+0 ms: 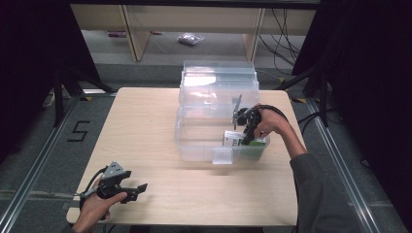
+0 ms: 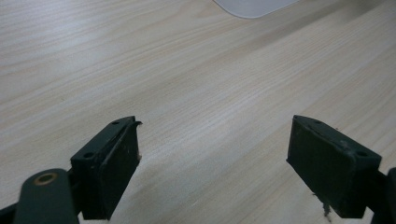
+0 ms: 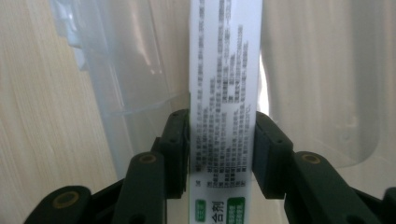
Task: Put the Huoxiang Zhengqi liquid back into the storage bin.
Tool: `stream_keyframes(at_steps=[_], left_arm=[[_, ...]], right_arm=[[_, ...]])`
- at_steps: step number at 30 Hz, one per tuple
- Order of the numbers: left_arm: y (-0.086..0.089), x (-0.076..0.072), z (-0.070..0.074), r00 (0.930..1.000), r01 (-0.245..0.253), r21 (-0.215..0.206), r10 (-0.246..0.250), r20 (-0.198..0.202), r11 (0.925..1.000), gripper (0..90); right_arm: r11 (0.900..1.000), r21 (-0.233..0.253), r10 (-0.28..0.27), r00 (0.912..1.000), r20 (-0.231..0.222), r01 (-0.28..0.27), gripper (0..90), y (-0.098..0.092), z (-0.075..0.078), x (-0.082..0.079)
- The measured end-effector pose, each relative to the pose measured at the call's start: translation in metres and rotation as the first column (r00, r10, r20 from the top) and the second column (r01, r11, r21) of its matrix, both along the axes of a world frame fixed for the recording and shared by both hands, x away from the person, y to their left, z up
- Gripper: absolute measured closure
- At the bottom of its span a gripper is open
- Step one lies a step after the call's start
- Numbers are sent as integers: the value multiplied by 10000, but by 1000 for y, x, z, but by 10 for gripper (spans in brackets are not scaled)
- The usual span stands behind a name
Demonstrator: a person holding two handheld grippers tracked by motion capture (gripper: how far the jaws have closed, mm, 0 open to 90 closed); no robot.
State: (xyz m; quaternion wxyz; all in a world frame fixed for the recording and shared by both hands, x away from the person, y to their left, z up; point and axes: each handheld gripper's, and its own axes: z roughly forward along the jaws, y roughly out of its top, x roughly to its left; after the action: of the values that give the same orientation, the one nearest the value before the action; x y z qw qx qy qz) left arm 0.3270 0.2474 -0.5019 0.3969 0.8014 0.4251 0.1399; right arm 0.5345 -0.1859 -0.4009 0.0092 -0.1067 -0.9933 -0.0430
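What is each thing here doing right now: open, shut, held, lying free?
Left gripper: jaws wide open, holding nothing, above bare table.
Right gripper: shut on the box, reaching into the bin.
White and green box: clamped between the jaws, inside the bin.
Clear plastic bin: open, lid tipped up behind.
Wooden table: bearing the bin.

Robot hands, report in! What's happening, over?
Left hand-held gripper open over bare table. Right hand-held gripper shut on box, inside bin. Nothing in the way.
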Motion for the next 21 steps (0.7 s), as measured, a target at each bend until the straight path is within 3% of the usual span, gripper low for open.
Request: stream_keyframes(at_steps=[6, 7, 8, 10, 11, 12, 14, 16, 18, 19, 21], left_arm=[[0, 0, 0, 10000, -23, -25, 23, 23, 10000, 160], [0, 0, 0, 10000, -1, -12, 1, 0, 10000, 160], [0, 0, 0, 10000, -1, -12, 1, 0, 10000, 160], [0, 0, 0, 10000, -10, -20, 10, 3, 10000, 160], [0, 0, 0, 10000, -21, -63, 21, 54, 10000, 160], [0, 0, 0, 10000, -36, -66, 36, 56, 10000, 160], [0, 0, 0, 10000, -30, -68, 31, 56, 10000, 160], [0, 0, -1, 9999, -85, -61, 85, 92, 9999, 160], [0, 0, 0, 10000, -28, -59, 28, 54, 10000, 160], [0, 0, 0, 10000, -35, -57, 35, 54, 10000, 160], [0, 0, 0, 10000, -31, -59, 32, 58, 10000, 160]], right_arm=[[9991, 354, -234, 9997, 107, 230, 598, 0, 20, -5], [9994, 334, -95, 9995, 315, 84, 596, 0, 25, -5], [9984, 359, -447, 9988, 208, 440, 596, 1, 27, -7], [9983, 465, -367, 9991, 208, 357, 595, 2, 27, -8], [9993, 372, -12, 9995, 321, 0, 592, 1, 27, -6], [9992, 290, -271, 9991, 321, 262, 588, 2, 27, -8], [9991, 432, -63, 9994, 340, 48, 586, 1, 27, -6], [9974, 598, -421, 9988, 230, 407, 582, 2, 28, -9], [9976, 562, -414, 9989, 227, 400, 574, 2, 30, -11], [9985, 535, -158, 9993, 325, 141, 566, 2, 31, -10], [9967, 744, -333, 9992, 211, 317, 551, 3, 32, -11]])
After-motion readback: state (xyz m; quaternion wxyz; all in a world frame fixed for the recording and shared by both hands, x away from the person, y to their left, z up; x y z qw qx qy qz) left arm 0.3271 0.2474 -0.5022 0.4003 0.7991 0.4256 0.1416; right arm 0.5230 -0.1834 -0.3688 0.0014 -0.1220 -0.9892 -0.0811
